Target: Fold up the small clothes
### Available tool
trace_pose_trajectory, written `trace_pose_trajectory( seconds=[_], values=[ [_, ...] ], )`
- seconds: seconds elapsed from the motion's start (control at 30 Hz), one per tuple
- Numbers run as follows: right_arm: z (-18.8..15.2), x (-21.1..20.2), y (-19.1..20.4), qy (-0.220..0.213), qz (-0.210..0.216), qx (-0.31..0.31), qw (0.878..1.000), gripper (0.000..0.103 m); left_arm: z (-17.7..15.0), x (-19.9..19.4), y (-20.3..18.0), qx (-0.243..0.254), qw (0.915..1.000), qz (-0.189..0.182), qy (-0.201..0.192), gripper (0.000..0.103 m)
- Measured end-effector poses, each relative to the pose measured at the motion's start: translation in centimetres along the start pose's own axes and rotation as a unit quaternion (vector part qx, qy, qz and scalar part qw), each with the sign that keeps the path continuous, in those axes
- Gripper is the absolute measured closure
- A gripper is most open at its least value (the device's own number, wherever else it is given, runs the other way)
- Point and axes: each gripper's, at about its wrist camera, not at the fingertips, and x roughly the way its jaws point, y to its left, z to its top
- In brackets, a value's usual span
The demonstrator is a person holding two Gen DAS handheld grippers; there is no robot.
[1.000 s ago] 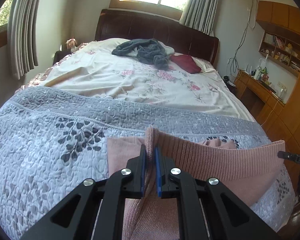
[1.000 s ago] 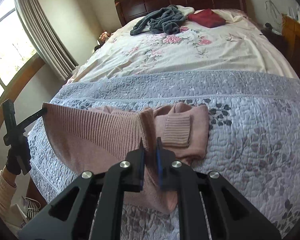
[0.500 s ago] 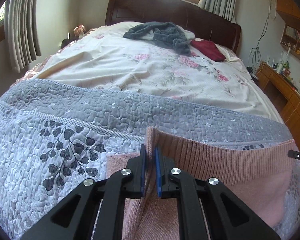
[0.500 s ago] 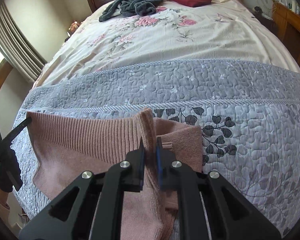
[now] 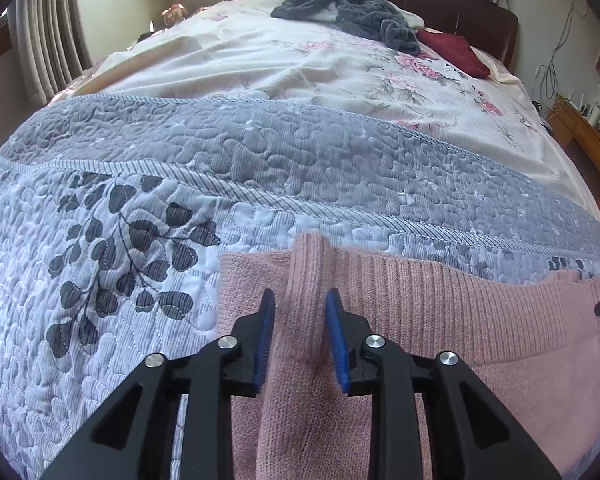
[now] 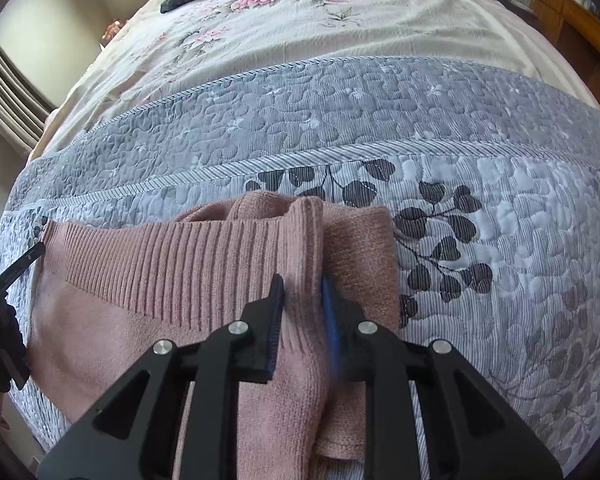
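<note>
Your pink sweater is folded over, bottom middle; both claws are apart, so smoothing is left.

Sweater on the quilt at the foot of the bed

The sweater lies on the quilt, near its front edge; behind the quilt spreads the sheet, with a heap of clothes at the headboard.

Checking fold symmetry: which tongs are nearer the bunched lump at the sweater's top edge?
Right. The right tongs are just short of the lump. The left tongs are at the ribbed hem's opposite end.
</note>
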Motion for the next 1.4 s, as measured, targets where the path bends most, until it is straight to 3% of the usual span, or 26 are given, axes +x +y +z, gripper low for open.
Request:
trace_pose_trajectory(
  seconds=[0.27,0.5,0.6,0.7,0.8,0.97,1.13,1.33,1.4],
  values=[
    [-5.7,-5.0,-1.6,-0.005,0.076,0.016,0.997,0.07,-2.9,-5.8,2.8,-0.021,0.9995,0.002,-0.022,0.067],
    [-12.7,-7.7,-1.8,0.017,0.135,0.02,0.991,0.061,-7.9,-10.0,0.2,0.038,0.9992,-0.003,-0.013,0.064],
    [-14.4,-6.6,-0.8,0.045,0.12,0.006,0.992,0.061,-9.7,-10.1,-1.6,0.06,0.9982,-0.01,-0.004,0.06],
    [-15.1,-5.7,-0.3,0.067,0.108,0.006,0.992,0.075,-10.9,-9.4,-2.8,0.072,0.9973,-0.007,0.012,0.059],
    [-14.8,-6.4,-0.5,0.06,0.111,0.01,0.992,0.092,-11.8,-8.2,-3.2,0.075,0.9967,-0.002,0.032,0.059],
    [-14.4,-7.8,-1.3,0.053,0.107,0.014,0.993,0.095,-12.7,-6.8,-2.7,0.072,0.9961,0.001,0.052,0.059],
    [-16.0,-5.3,-1.9,0.078,0.074,0.006,0.994,0.095,-13.0,-6.5,-2.6,0.072,0.996,-0.001,0.053,0.058],
    [-16.5,-4.0,-2.0,0.08,0.077,0.023,0.994,0.093,-13.1,-6.2,-2.4,0.074,0.9959,-0.008,0.052,0.055],
    [-16.0,-4.4,-2.0,0.083,0.088,0.023,0.992,0.088,-12.9,-6.3,-2.4,0.071,0.9959,-0.007,0.055,0.055]
  ],
)
